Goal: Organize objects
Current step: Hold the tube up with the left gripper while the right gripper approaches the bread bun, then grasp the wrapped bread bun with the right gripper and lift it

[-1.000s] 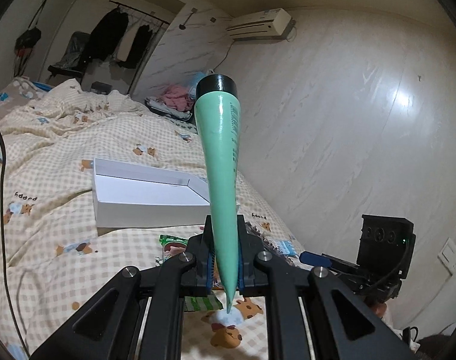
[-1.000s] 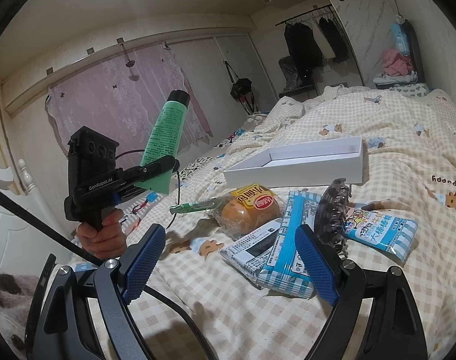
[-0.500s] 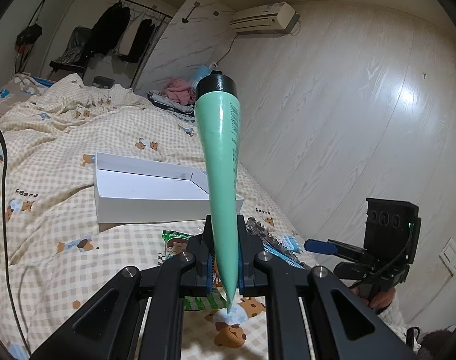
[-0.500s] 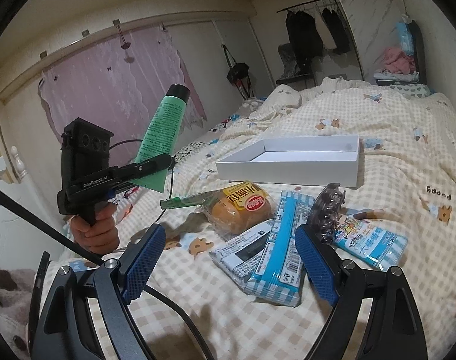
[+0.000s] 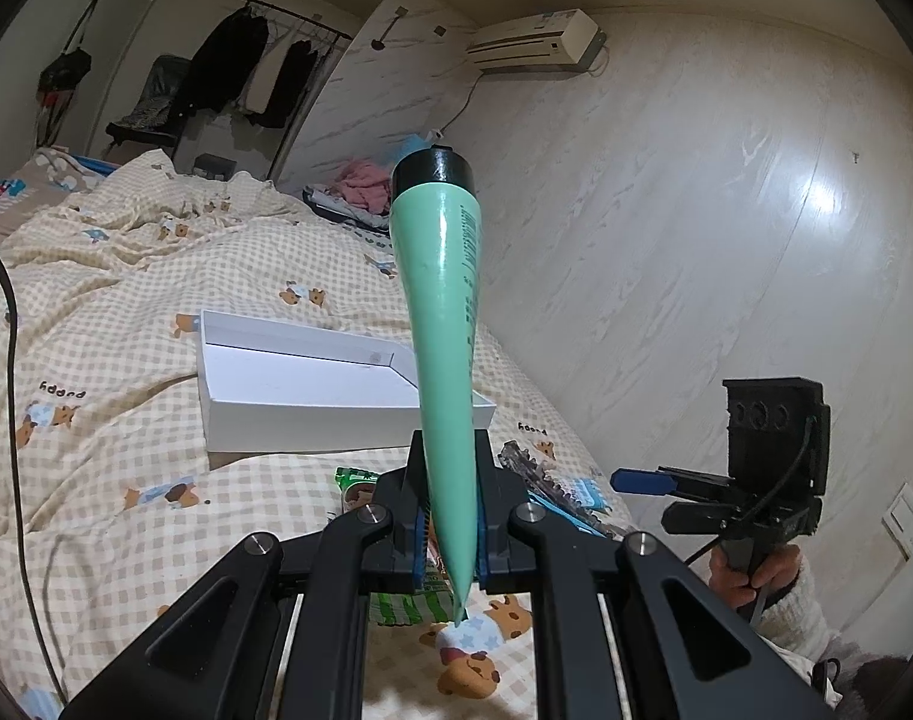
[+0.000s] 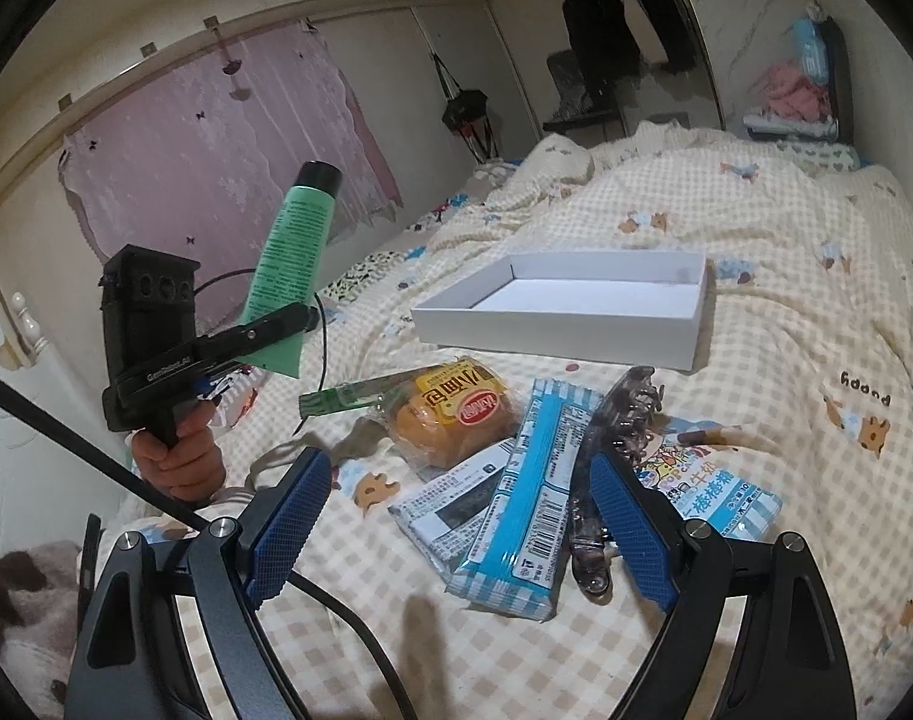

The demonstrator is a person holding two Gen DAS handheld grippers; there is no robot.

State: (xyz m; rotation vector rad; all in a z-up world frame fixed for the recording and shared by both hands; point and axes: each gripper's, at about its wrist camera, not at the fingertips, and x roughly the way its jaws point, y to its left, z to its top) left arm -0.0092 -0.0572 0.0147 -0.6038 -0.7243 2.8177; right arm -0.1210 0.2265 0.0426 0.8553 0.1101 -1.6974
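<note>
The left wrist view showed the left hand-held gripper [image 5: 450,531] clamped on the flat crimped end of a green tube [image 5: 441,324], which stood up with its black cap on top, in the air short of the white box [image 5: 312,396] on the bed [image 5: 96,312]. Only the right wrist view laid out the pile on the near side of that box: a wrapped bun [image 6: 450,420], a blue-and-white packet [image 6: 525,498], a dark hair claw [image 6: 615,420], a green stick packet [image 6: 351,399] and a cartoon-printed packet [image 6: 717,489]. The right hand-held gripper [image 6: 450,522] hung wide open over this pile, holding nothing. The box was shallow, open-topped and empty inside.
</note>
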